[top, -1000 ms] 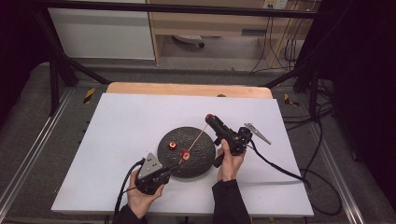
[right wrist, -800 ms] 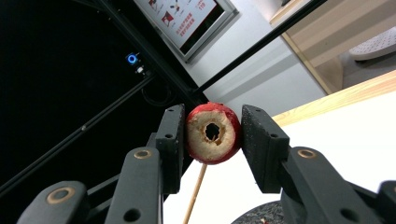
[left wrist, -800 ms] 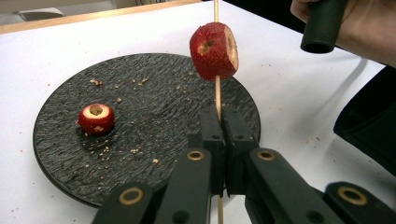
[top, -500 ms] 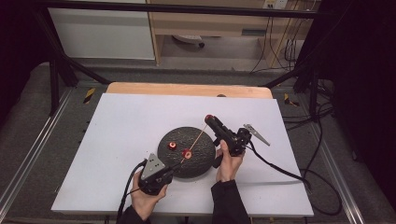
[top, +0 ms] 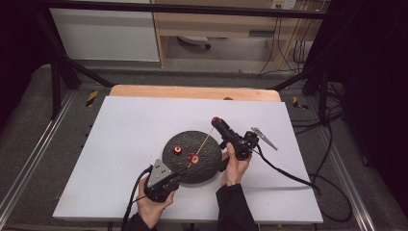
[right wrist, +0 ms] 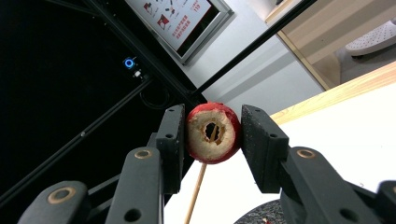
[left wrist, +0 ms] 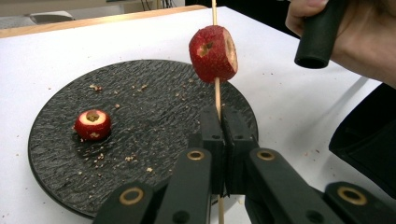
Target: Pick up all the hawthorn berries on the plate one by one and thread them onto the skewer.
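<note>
skewer between our two grippers
our left gripper (left wrist: 223, 140) clamped the skewer (top: 204, 143), which pointed to the upper right; the right gripper (right wrist: 211, 135) squeezed a fruit slice (right wrist: 214, 132).

A thin wooden skewer (top: 204, 142) is seen slanting across the centre of the high view, from lower left to upper right, above a round black textured plate (top: 208, 168). One red hollowed fruit piece (left wrist: 213, 53), cored through, is threaded on the skewer at the upper centre of the left gripper view. A second cored piece (right wrist: 213, 132), red-skinned with pale flesh, is seen at the centre of the right gripper view, the skewer tip showing within its hole. A third piece (left wrist: 93, 124) is laid cut face up on the plate's left part, among scattered crumbs.
</note>
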Available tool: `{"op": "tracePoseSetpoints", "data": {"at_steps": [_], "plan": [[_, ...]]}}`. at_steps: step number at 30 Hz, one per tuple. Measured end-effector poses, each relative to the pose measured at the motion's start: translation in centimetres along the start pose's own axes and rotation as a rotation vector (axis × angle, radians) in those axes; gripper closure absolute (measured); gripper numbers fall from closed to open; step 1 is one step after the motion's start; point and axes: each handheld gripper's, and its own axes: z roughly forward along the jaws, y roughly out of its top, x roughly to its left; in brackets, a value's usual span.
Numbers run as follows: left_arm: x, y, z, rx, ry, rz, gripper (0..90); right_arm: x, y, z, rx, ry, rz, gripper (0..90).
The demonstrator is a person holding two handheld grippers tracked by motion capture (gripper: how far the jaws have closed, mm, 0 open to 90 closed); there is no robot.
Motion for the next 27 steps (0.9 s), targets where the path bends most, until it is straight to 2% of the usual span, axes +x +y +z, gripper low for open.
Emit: {"op": "tracePoseSetpoints", "data": {"at_steps": [4,9,20,27], "plan": [[0.0,0.0,-0.1,-0.003,0.002,-0.011,88.6,0.0,0.0,0.1,-0.014,0.006,0.008,61.9],[-0.2,0.4,0.3,-0.012,0.011,-0.023,88.6,-0.2,-0.4,0.3,0.017,0.018,0.022,61.9],[0.0,0.9,1.3,-0.003,0.011,-0.022,88.6,0.1,-1.0,-0.3,0.039,0.03,0.004,61.9],[0.1,1.8,1.8,-0.006,-0.004,-0.028,88.6,0.3,-1.5,-0.7,0.06,0.042,-0.004,61.8]]}}
